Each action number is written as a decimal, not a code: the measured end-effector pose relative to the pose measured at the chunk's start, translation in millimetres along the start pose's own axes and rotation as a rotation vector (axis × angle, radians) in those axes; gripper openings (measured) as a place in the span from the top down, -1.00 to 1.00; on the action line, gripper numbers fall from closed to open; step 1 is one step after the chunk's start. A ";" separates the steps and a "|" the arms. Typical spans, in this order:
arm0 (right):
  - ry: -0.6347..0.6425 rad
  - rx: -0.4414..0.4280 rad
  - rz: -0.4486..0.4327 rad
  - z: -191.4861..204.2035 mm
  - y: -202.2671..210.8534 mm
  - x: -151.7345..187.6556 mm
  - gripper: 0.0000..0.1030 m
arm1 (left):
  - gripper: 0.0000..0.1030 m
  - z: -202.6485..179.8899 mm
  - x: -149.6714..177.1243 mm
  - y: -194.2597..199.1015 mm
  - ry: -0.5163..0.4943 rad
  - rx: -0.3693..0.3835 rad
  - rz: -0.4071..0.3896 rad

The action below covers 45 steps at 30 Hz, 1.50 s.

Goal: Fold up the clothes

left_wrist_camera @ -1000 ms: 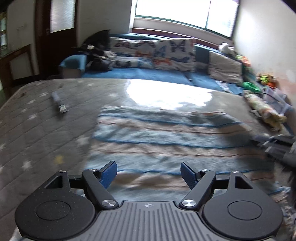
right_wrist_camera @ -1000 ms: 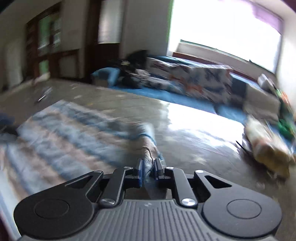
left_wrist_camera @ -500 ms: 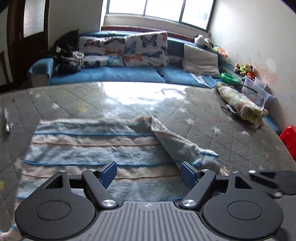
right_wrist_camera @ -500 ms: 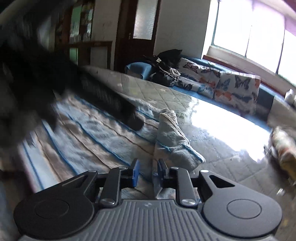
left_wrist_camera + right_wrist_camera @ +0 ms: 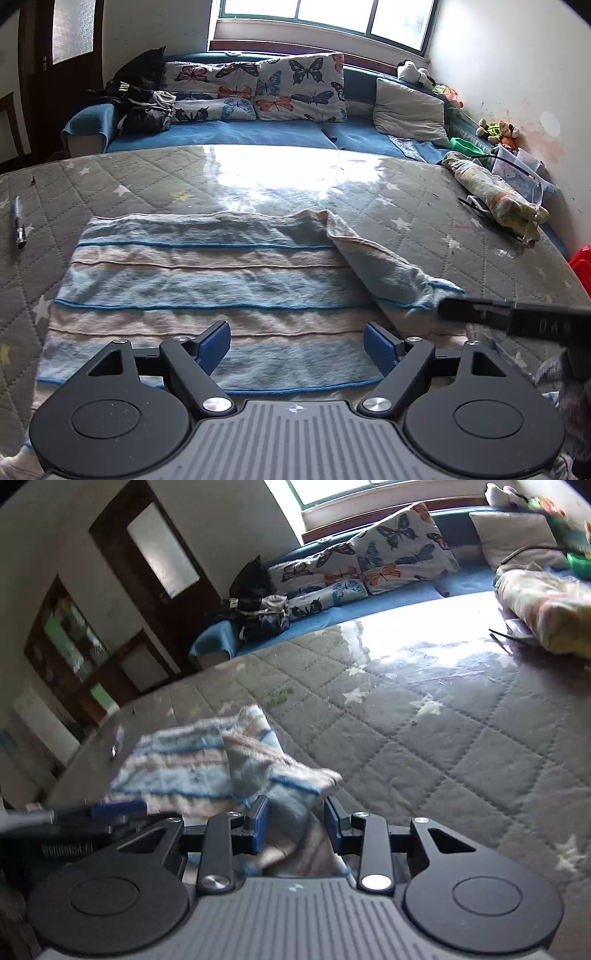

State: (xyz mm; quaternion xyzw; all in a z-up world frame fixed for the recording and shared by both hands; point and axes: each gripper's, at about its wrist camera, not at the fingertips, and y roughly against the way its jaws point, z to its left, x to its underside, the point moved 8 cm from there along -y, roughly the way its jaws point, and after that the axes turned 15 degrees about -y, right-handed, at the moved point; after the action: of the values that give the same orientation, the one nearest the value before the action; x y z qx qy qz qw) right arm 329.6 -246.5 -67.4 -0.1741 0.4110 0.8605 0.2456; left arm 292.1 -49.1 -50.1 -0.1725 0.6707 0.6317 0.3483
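A blue, white and beige striped towel (image 5: 207, 280) lies spread on the grey quilted mattress (image 5: 424, 206), its right corner folded back in a rumpled flap (image 5: 388, 273). My left gripper (image 5: 297, 345) hovers open over the towel's near edge with nothing between its blue pads. My right gripper (image 5: 294, 823) is opening; the folded flap (image 5: 280, 775) lies loose between its pads, which stand apart from it. One right finger (image 5: 480, 314) shows as a dark bar in the left wrist view. The left gripper's blue pad (image 5: 118, 808) shows blurred in the right wrist view.
A pen (image 5: 19, 225) lies on the mattress at the left. A rolled patterned bundle (image 5: 495, 195) sits at the right edge, a red object (image 5: 581, 266) beyond it. A blue sofa with butterfly pillows (image 5: 299, 88) runs along the far side under the window.
The right gripper was shut on the towel's corner; it has swung over, rolled, and its jaws have parted. The corner now lies folded onto the towel. The left gripper shifted toward the near edge.
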 end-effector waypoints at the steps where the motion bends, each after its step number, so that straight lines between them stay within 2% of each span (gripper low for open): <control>1: -0.006 -0.018 0.004 0.6 -1.0 -1.6 0.37 | -0.59 2.1 0.4 0.0 -0.001 -0.006 0.002; 3: 0.013 -0.008 0.000 3.4 -2.9 -4.6 0.56 | -0.61 7.0 1.7 -0.8 0.001 -0.019 0.007; 4: 0.038 0.009 -0.010 6.5 -3.5 -8.1 0.83 | -0.61 9.8 2.4 -0.8 0.003 -0.025 0.009; 5: 0.063 0.026 -0.021 9.6 -4.1 -11.6 0.90 | -0.61 12.6 3.0 -0.5 0.004 -0.030 0.010; 9: 0.168 0.146 -0.116 14.7 -1.7 -36.6 0.93 | -0.61 28.7 4.3 1.4 0.006 -0.062 0.011; 14: 0.243 0.315 -0.246 -0.7 -0.6 -73.3 0.93 | -0.61 49.8 5.4 0.8 0.013 -0.105 0.019; 20: 0.168 0.438 -0.247 -39.2 -22.8 -94.4 0.83 | -0.61 69.0 6.7 -0.4 0.011 -0.140 0.025; 22: 0.149 0.414 -0.242 -39.3 -20.7 -91.7 0.82 | -0.61 75.5 4.9 0.0 0.013 -0.149 0.019; 26: 0.174 0.272 -0.162 -22.4 -21.0 -71.5 0.74 | -0.58 88.5 -2.6 -3.1 0.024 -0.161 0.002; 29: 0.209 0.224 -0.100 -9.6 -30.0 -55.0 0.74 | -0.53 96.3 -9.9 -8.6 0.040 -0.147 -0.016; 32: 0.253 0.235 -0.053 -6.8 -43.5 -43.2 0.74 | -0.47 103.6 -14.9 -18.7 0.039 -0.144 -0.016; 35: 0.240 0.265 -0.070 -15.0 -48.3 -49.2 0.81 | -0.46 112.4 -17.4 -30.7 0.032 -0.154 -0.007; 40: 0.181 0.271 -0.090 -24.5 -47.6 -62.3 0.80 | -0.45 128.0 -16.8 -44.2 0.031 -0.181 0.006; 45: 0.252 0.255 -0.039 -7.0 -35.9 -41.7 0.55 | -0.46 131.9 -10.4 -38.6 0.030 -0.190 0.004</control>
State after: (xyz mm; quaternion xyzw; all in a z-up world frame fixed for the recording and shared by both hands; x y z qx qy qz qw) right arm 384.7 -244.2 -73.0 -0.2561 0.5408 0.7679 0.2289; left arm 358.2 70.8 -65.7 -0.2127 0.6133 0.6906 0.3190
